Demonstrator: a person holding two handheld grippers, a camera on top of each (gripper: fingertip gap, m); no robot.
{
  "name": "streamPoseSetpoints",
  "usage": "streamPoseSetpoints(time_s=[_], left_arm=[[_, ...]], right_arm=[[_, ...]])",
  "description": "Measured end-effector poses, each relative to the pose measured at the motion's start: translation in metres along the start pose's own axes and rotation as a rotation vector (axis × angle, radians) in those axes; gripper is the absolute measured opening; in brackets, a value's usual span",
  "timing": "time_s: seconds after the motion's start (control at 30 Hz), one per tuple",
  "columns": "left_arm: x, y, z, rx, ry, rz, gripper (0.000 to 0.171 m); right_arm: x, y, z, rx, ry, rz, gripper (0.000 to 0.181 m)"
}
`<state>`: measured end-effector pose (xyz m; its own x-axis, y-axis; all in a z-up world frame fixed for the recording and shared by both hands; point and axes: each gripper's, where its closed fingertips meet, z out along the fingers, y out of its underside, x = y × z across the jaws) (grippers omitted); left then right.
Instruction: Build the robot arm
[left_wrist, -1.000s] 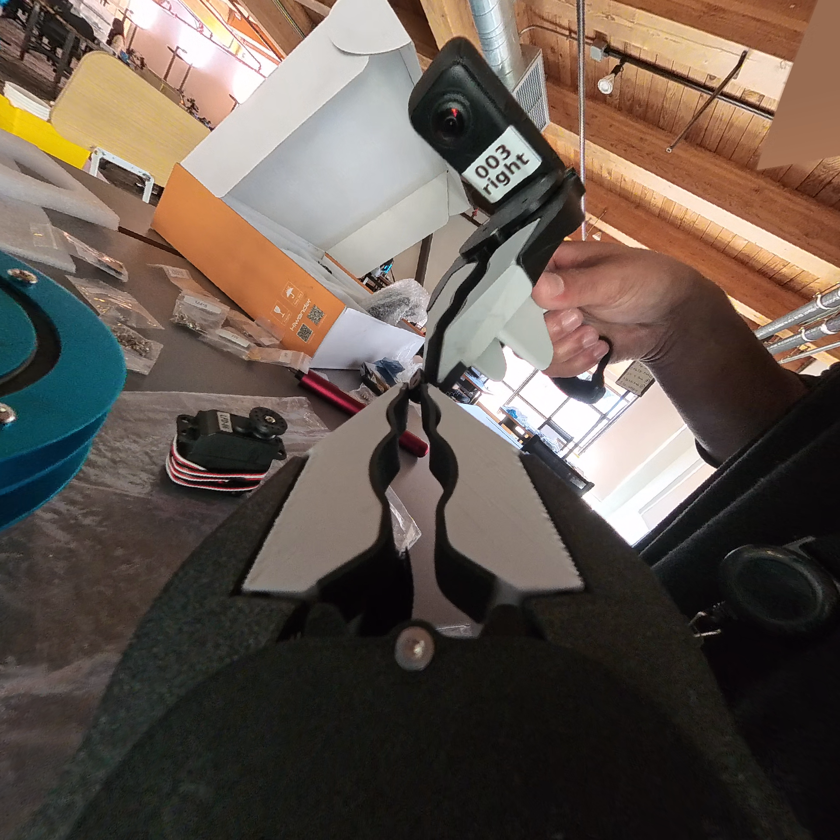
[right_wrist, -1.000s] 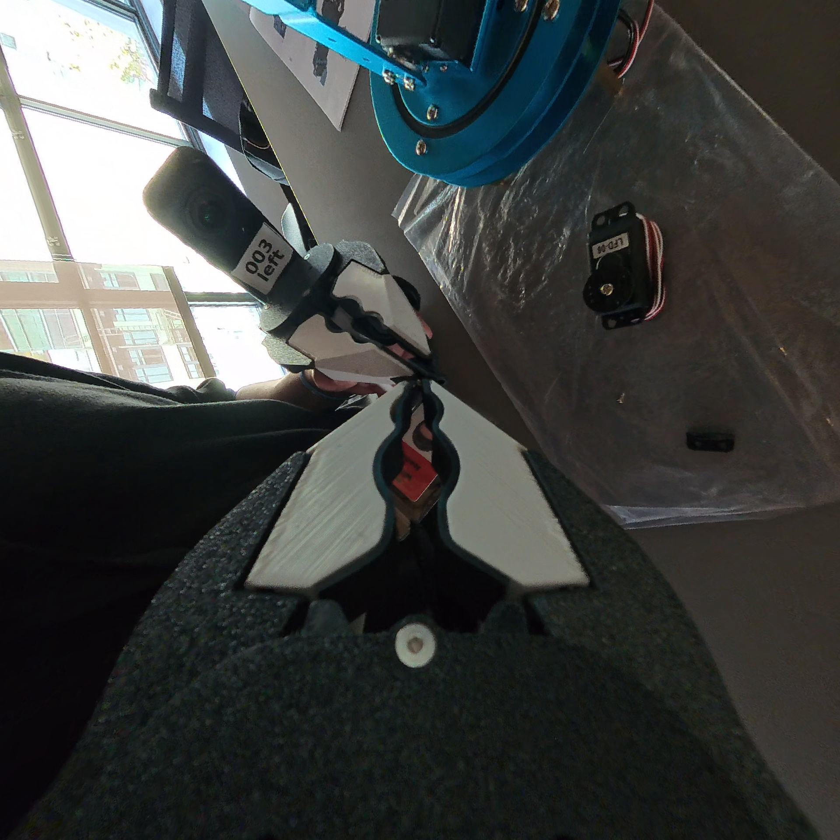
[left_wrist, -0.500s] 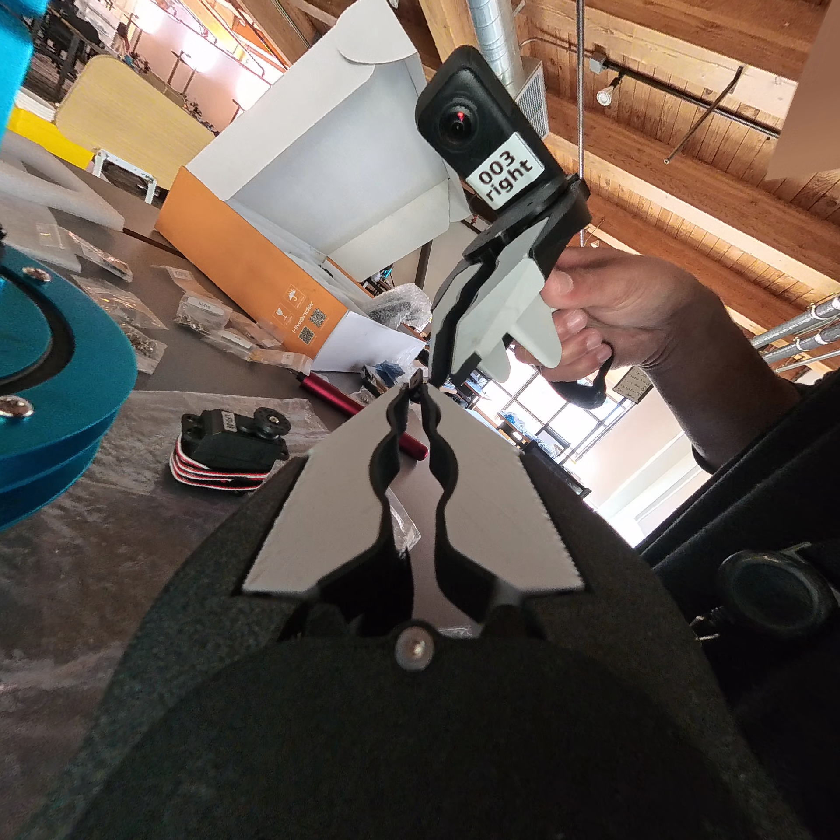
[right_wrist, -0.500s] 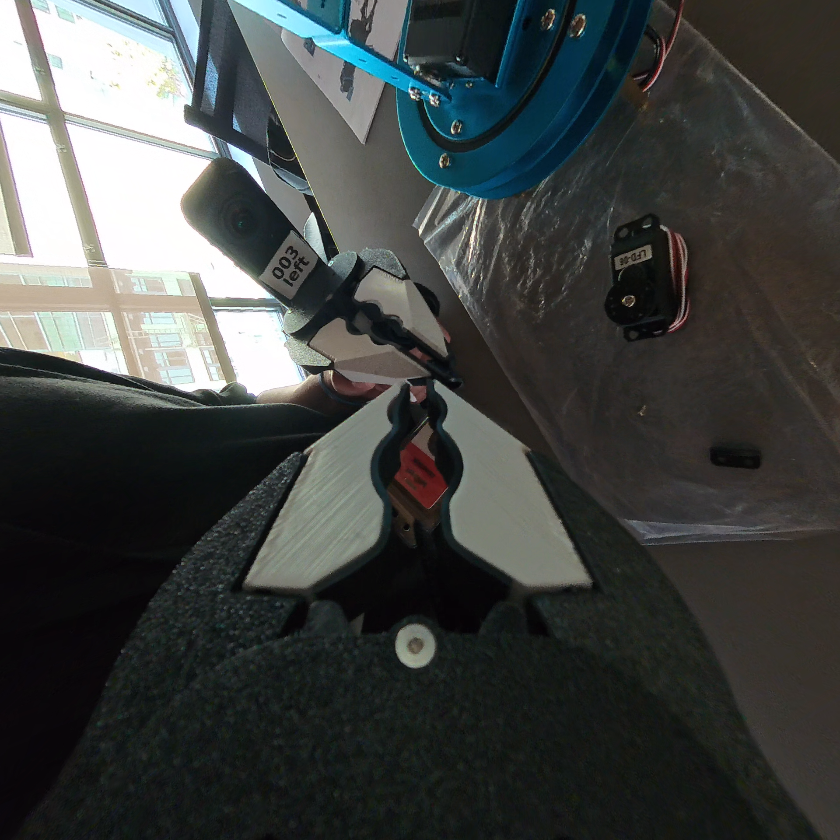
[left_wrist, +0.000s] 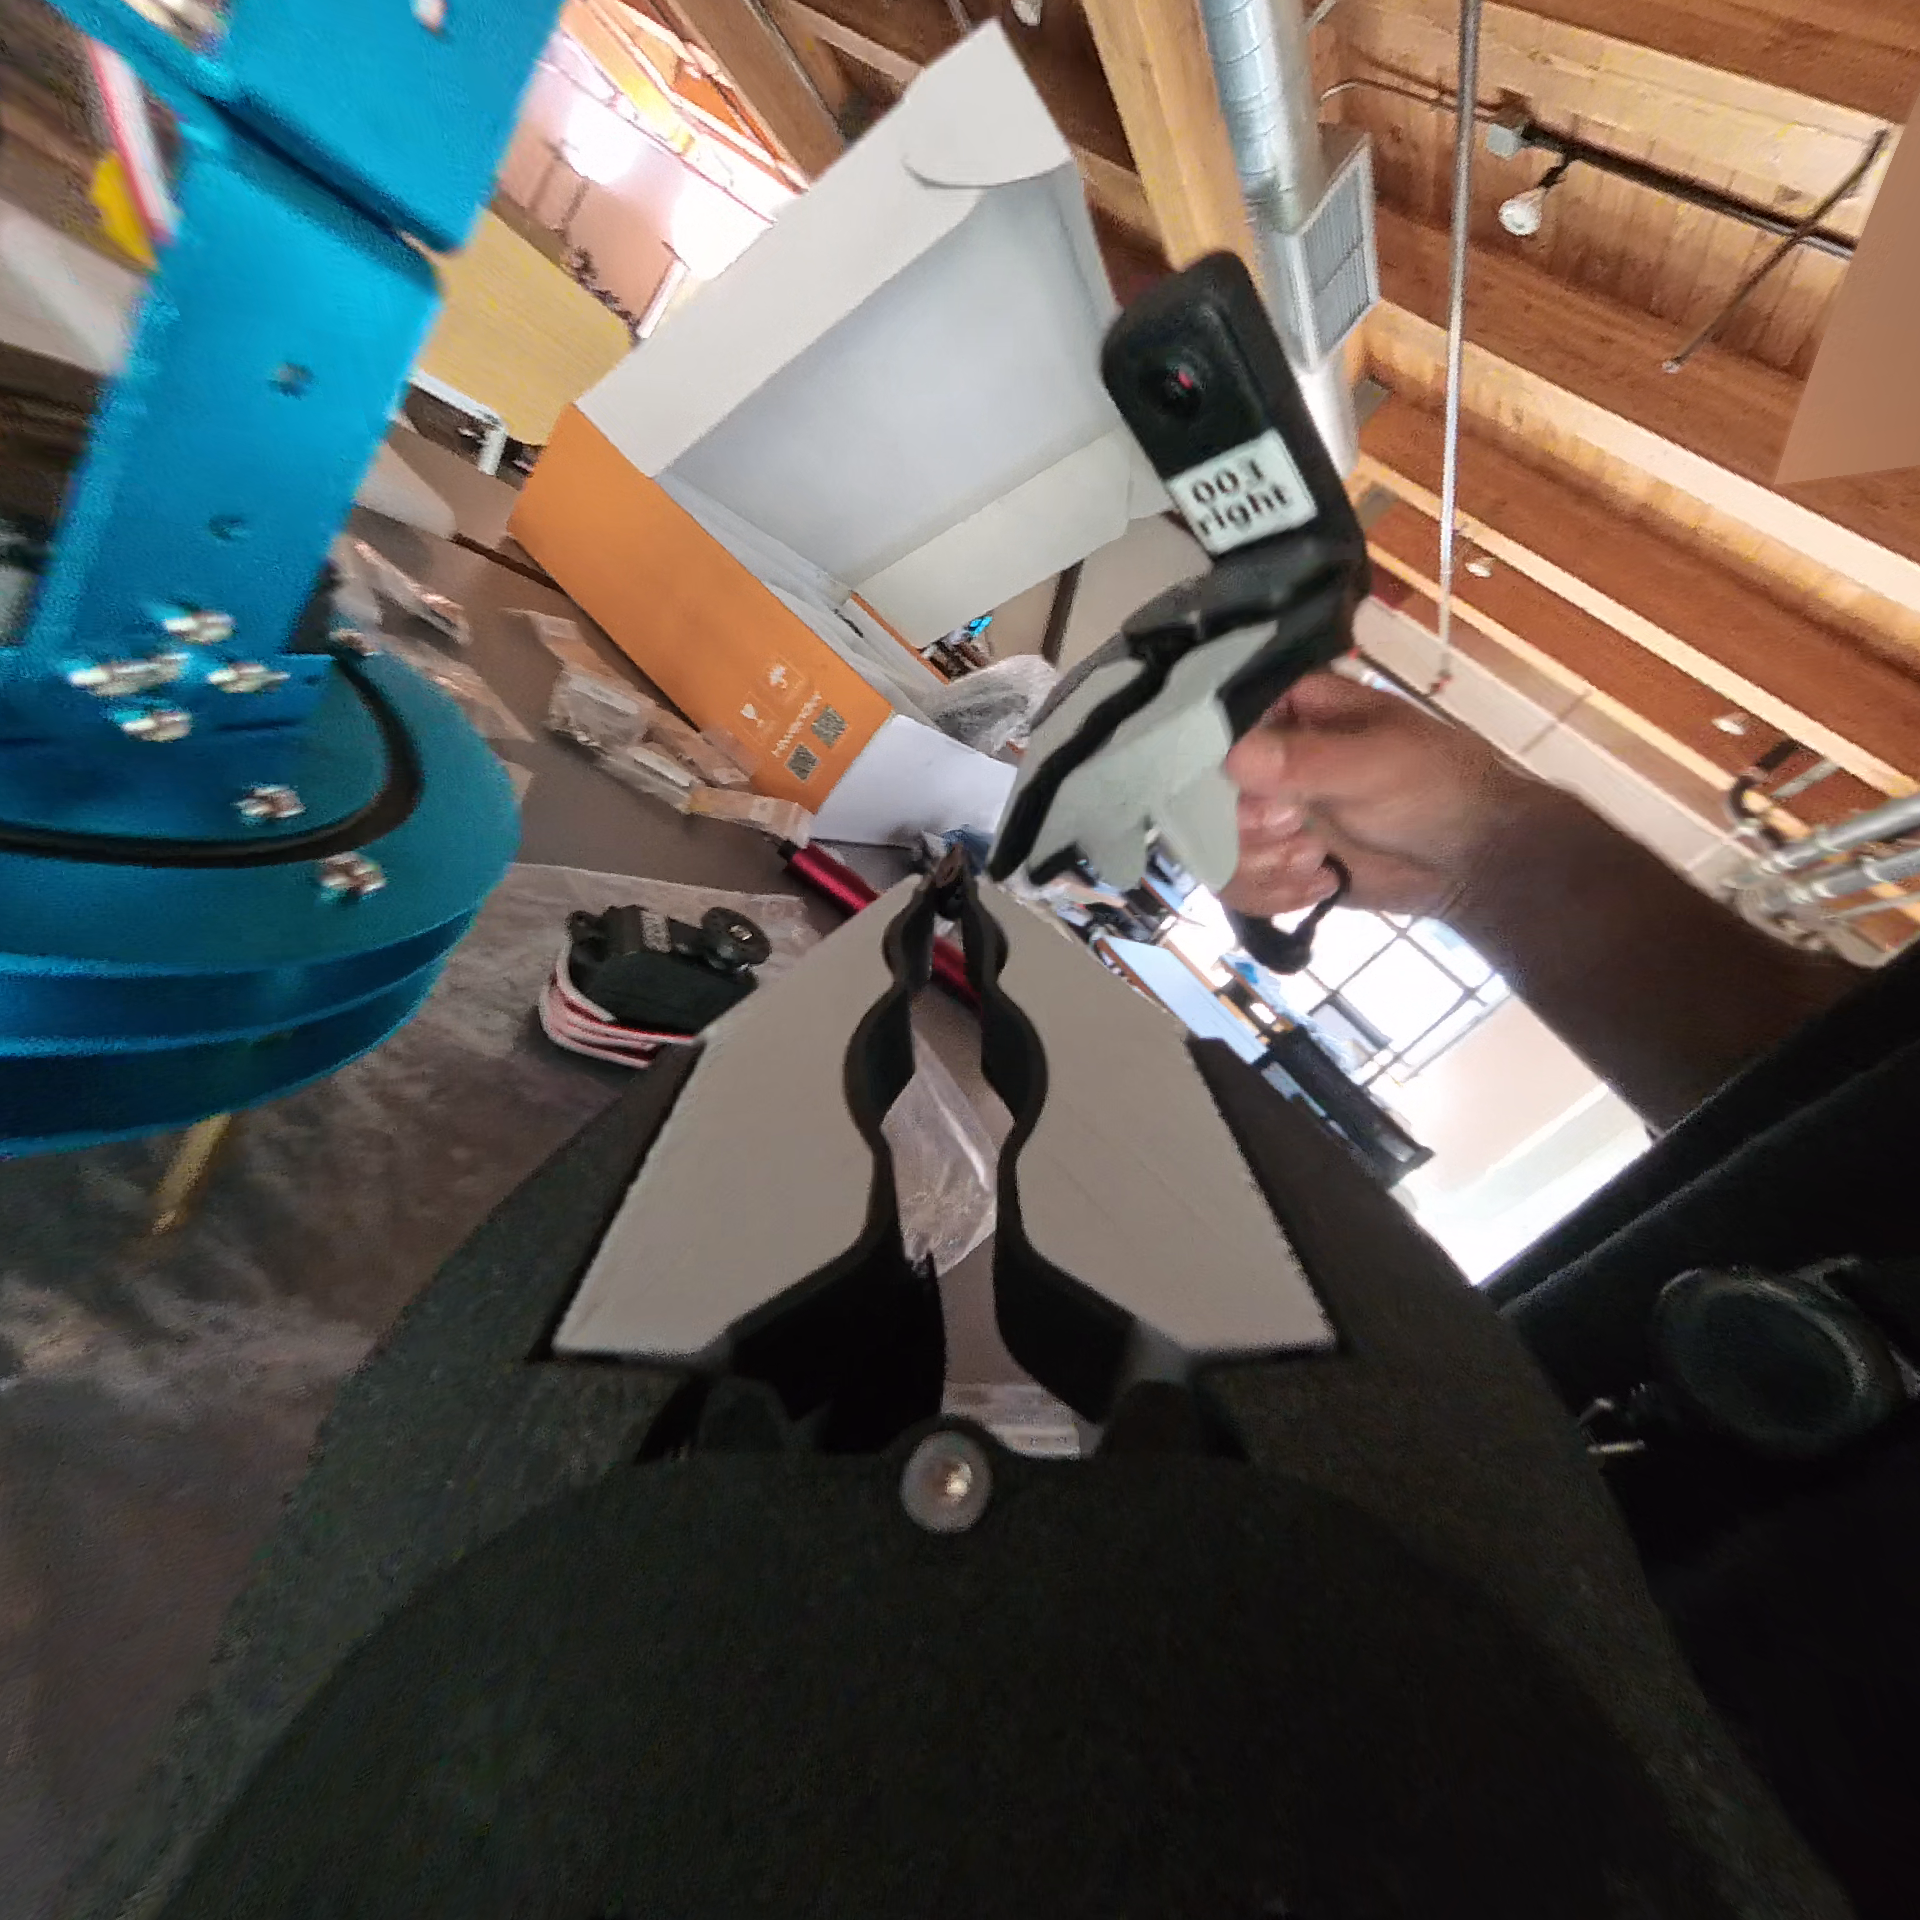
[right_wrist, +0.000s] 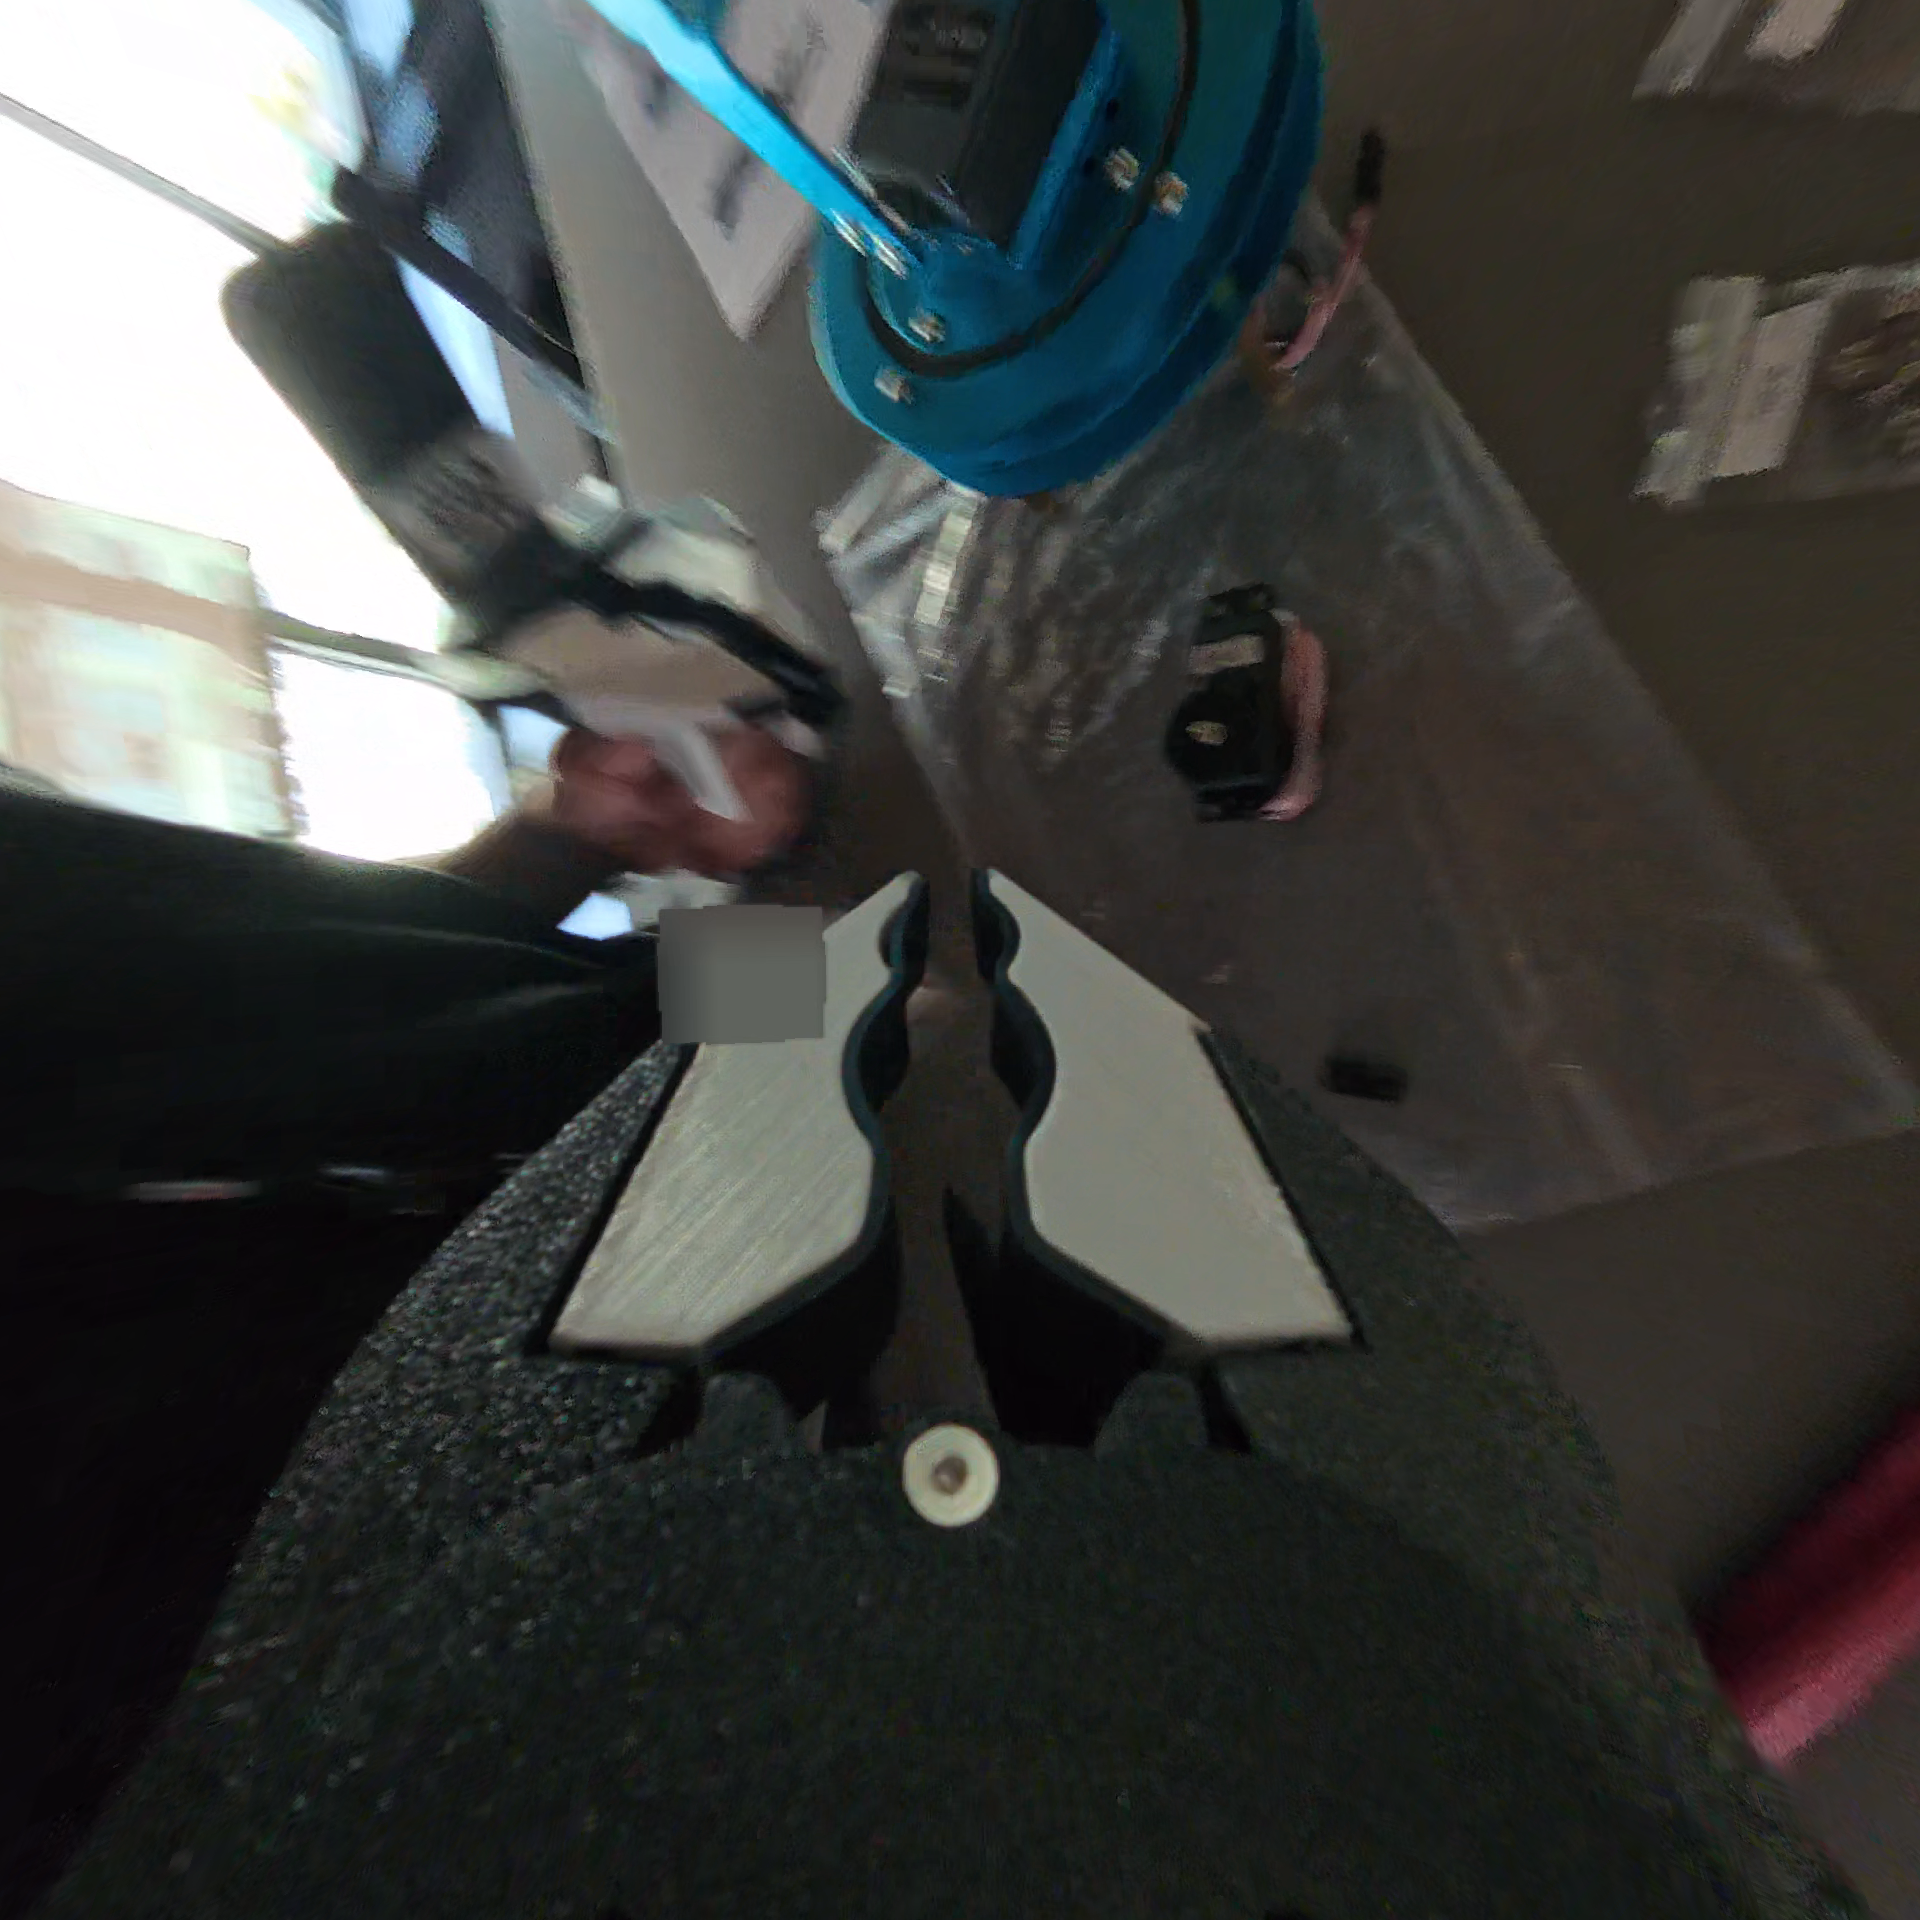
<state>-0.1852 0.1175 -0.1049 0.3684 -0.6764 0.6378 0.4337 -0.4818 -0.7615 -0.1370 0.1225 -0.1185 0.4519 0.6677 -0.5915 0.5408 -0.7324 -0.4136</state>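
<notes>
Blue round servo base (left_wrist: 208, 914) and black servo (left_wrist: 665, 966) on plastic sheet (right_wrist: 1455, 935) on desk (right_wrist: 1610, 1351). Left gripper (left_wrist: 948, 899) pinches clear bag (left_wrist: 940, 1164). Right gripper (right_wrist: 948, 914) — narrow gap, now empty; red-labelled part gone.

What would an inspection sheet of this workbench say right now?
Surface: dark table under a clear plastic sheet.
Job's things: blue round base; black servo on the sheet.
Clutter: open orange box, small parts bags, red tool.
Grippers: left gripper shut on a clear bag; right gripper slightly open, empty.
Cables: red-white wires coiled at the servo.
Surroundings: wooden ceiling, metal duct, bright windows.
</notes>
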Motion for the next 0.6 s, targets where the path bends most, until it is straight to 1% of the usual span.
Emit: streamPoseSetpoints(time_s=[0.03,0.1,0.13,0.17,0.23,0.3,0.37,0.4,0.5,0.6], left_arm=[[-0.003,0.000,-0.007,-0.002,-0.026,-0.002,0.004],[-0.011,0.001,-0.020,-0.023,-0.081,-0.003,0.004],[-0.014,0.001,-0.027,-0.036,-0.107,0.004,0.004],[-0.016,0.002,-0.032,-0.053,-0.131,0.018,0.003],[-0.023,0.005,-0.039,-0.105,-0.189,0.052,0.004],[-0.026,0.007,-0.044,-0.138,-0.230,0.080,0.004],[-0.027,0.008,-0.045,-0.162,-0.246,0.094,0.004],[-0.027,0.009,-0.044,-0.169,-0.251,0.099,0.004],[-0.030,0.016,-0.040,-0.216,-0.276,0.104,0.004],[-0.040,0.034,-0.032,-0.329,-0.322,0.114,0.004]], right_arm=[[0.010,0.008,0.008,-0.004,0.063,-0.086,0.008],[0.018,0.025,0.029,-0.020,0.121,-0.215,0.010],[0.025,0.034,0.040,-0.049,0.170,-0.252,0.011],[0.028,0.042,0.050,-0.073,0.180,-0.275,0.012],[0.037,0.052,0.062,-0.097,0.239,-0.301,0.010],[0.037,0.050,0.062,-0.044,0.236,-0.303,0.009],[0.033,0.046,0.057,0.020,0.177,-0.279,0.010],[0.039,0.046,0.052,0.035,0.197,-0.290,0.010],[0.067,0.059,0.037,-0.012,0.307,-0.330,0.009],[0.064,0.065,0.036,0.011,0.275,-0.341,0.012]])
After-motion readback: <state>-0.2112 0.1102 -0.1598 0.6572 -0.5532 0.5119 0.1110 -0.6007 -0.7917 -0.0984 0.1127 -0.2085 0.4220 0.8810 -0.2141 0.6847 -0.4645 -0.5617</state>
